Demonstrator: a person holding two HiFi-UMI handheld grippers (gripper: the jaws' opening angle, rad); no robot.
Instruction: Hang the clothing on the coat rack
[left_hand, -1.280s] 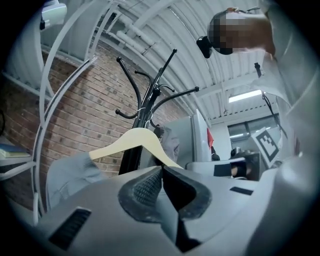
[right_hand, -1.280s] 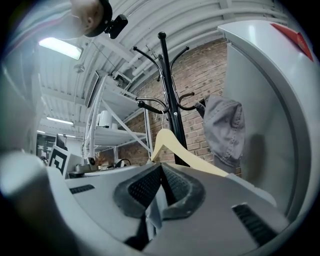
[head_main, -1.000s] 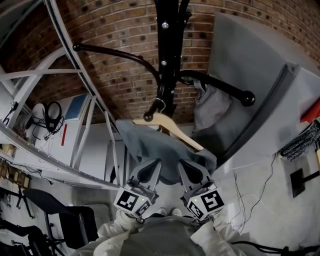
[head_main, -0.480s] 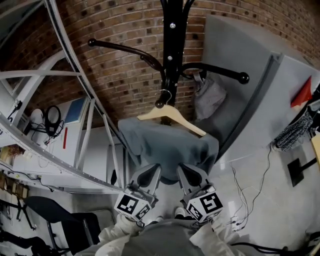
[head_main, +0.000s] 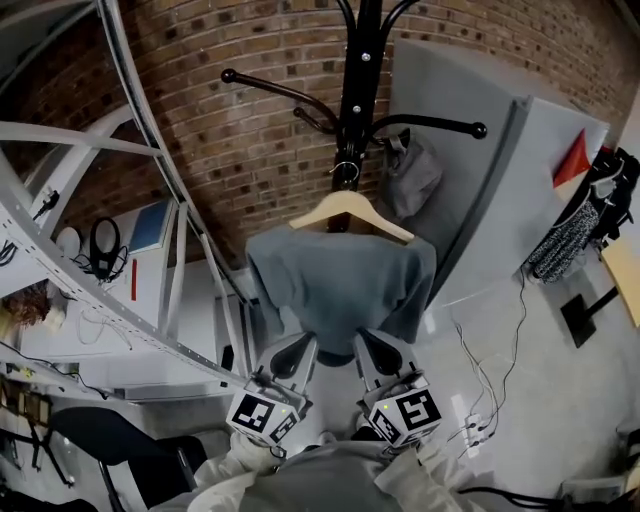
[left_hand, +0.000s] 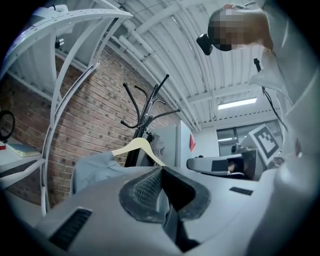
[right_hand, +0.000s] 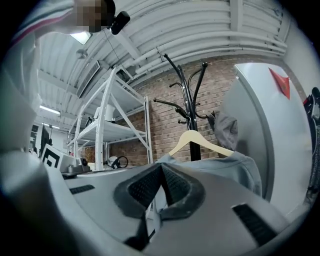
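Note:
A grey garment (head_main: 340, 280) hangs on a pale wooden hanger (head_main: 350, 208). The hanger's metal hook (head_main: 345, 172) sits right at the black coat rack's pole (head_main: 362, 80), by a short lower peg; whether it rests on the peg I cannot tell. My left gripper (head_main: 300, 345) and right gripper (head_main: 372, 342) stand side by side at the garment's lower hem, each shut with grey cloth pinched between its pads. The left gripper view shows the left gripper (left_hand: 161, 170) closed on cloth, and the right gripper view shows the right gripper (right_hand: 161, 167) the same, with the hanger (right_hand: 200, 142) beyond.
A grey cloth bag (head_main: 410, 180) hangs from the rack's right arm (head_main: 430, 125). White metal shelving (head_main: 150, 200) stands to the left against the brick wall, and a tall grey cabinet (head_main: 500, 170) to the right. Cables (head_main: 480, 400) lie on the floor, with a black chair (head_main: 110, 440) at lower left.
The hanger has gone from tilted to nearly level and sits higher and further right in the head view. Both grippers have moved together with the hem. The rack looks further off.

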